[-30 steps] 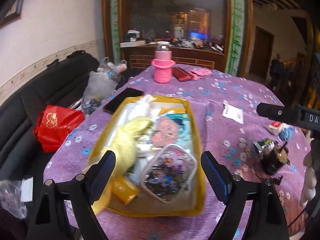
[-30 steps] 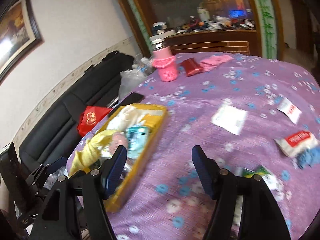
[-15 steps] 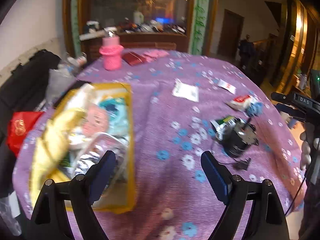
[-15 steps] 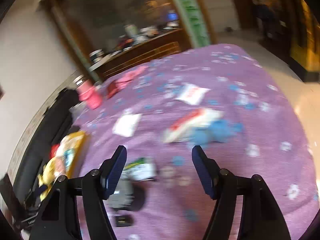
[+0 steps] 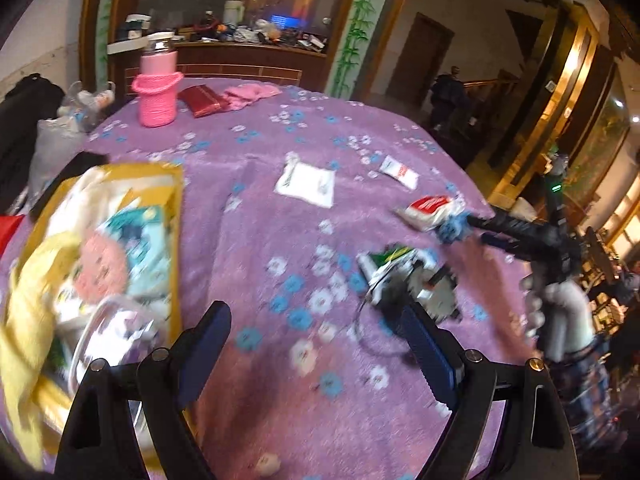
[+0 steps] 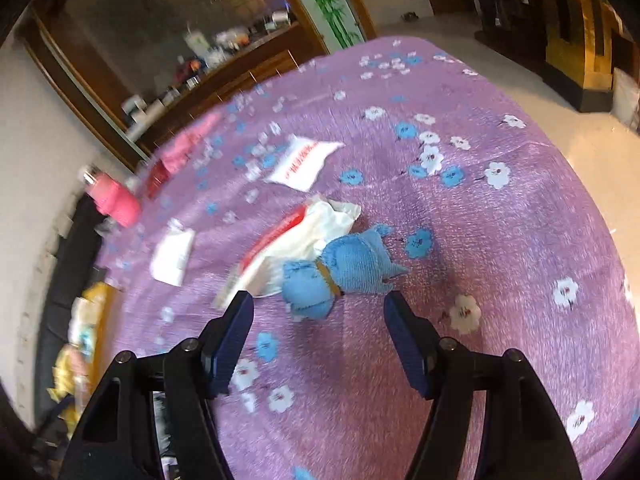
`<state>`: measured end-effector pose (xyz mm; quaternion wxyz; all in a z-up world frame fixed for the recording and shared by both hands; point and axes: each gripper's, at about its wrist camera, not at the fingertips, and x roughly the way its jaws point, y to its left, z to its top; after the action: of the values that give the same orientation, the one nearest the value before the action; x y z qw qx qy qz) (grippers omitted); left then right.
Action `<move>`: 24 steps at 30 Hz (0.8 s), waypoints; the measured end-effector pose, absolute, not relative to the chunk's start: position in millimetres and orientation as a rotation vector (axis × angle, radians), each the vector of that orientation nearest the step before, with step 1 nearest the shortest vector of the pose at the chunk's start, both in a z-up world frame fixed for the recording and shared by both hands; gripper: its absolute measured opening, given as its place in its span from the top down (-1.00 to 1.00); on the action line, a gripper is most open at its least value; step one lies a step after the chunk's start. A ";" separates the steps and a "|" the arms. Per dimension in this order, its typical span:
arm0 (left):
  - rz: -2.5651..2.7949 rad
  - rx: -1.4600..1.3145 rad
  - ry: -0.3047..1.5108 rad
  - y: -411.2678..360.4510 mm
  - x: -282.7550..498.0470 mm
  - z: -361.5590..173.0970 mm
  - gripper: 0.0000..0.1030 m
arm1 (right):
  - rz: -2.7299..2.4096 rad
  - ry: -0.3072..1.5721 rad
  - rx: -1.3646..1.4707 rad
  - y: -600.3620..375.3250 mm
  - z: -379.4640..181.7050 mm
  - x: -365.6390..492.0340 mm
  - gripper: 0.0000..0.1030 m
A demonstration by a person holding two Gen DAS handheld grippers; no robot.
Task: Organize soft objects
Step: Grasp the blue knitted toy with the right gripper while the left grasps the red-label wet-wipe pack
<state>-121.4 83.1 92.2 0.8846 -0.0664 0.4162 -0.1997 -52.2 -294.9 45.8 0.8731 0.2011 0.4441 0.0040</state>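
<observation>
Your right claw (image 6: 318,334) stands open and empty just short of the blue knitted toy (image 6: 340,270), which lies on the purple-clothed counter (image 6: 500,240) touching the white packet (image 6: 304,236); a wide close here risks pinching the packet along with it, or shoving the toy off line. Your left claw (image 5: 316,346) is likewise open with nothing between its jaws (the yellow tray (image 5: 174,240) of soft goods sits to its left). Blur smears the tray's contents and the dark device (image 5: 416,284) near the left claw's right finger; neither can be identified.
</observation>
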 end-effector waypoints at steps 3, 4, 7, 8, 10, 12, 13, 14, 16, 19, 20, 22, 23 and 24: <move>-0.464 -0.143 0.869 69.1 -100.2 101.9 -0.74 | -0.010 0.955 0.405 -290.3 38.5 -37.1 -0.29; -0.478 -0.136 0.867 63.3 -93.6 105.4 -0.74 | -0.017 0.960 0.414 -290.8 36.0 -33.0 -0.29; -0.518 -0.100 0.874 40.8 -71.7 111.6 -0.74 | -0.023 0.962 0.455 -295.5 30.2 -24.1 -0.29; -0.529 -0.089 0.879 35.6 -66.0 112.3 -0.74 | -0.024 0.963 0.458 -296.4 28.4 -21.8 -0.29; -0.569 -0.039 0.905 10.2 -47.1 111.7 -0.75 | -0.025 0.964 0.454 -297.0 25.5 -20.3 -0.24; -0.617 0.006 0.933 -12.6 -33.2 109.8 -0.75 | -0.024 0.974 0.459 -299.5 24.0 -21.4 -0.20; -0.646 0.032 0.945 -24.8 -26.9 108.2 -0.75 | -0.021 0.977 0.471 -302.2 24.5 -23.2 -0.20; -0.677 0.068 0.957 -38.7 -19.5 104.9 -0.75 | -0.018 0.973 0.485 -305.7 26.0 -26.0 -0.20; -0.734 0.146 0.982 -66.9 -4.0 95.2 -0.75 | -0.021 0.956 0.498 -312.7 30.8 -33.3 -0.21; -0.799 0.267 1.004 -108.2 20.4 74.6 -0.75 | -0.017 0.961 0.483 -314.6 32.5 -35.1 -0.21; -0.809 0.291 1.001 -115.3 24.3 70.7 -0.75 | -0.016 0.967 0.476 -314.3 31.6 -34.1 -0.21; -0.822 0.357 0.987 -131.6 34.8 59.4 -0.75 | -0.012 0.980 0.470 -313.5 28.6 -30.3 -0.21; -0.830 0.370 0.986 -136.9 40.4 54.7 -0.75 | -0.012 0.982 0.473 -313.3 27.3 -28.0 -0.21; -0.840 0.377 0.995 -141.7 47.1 50.0 -0.75 | -0.009 0.988 0.470 -311.9 25.4 -24.2 -0.21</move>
<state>47.1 -141.7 50.0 0.7789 0.1746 0.4603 -0.3884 -24.2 -311.9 25.4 0.8540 0.2235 0.4698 -0.0042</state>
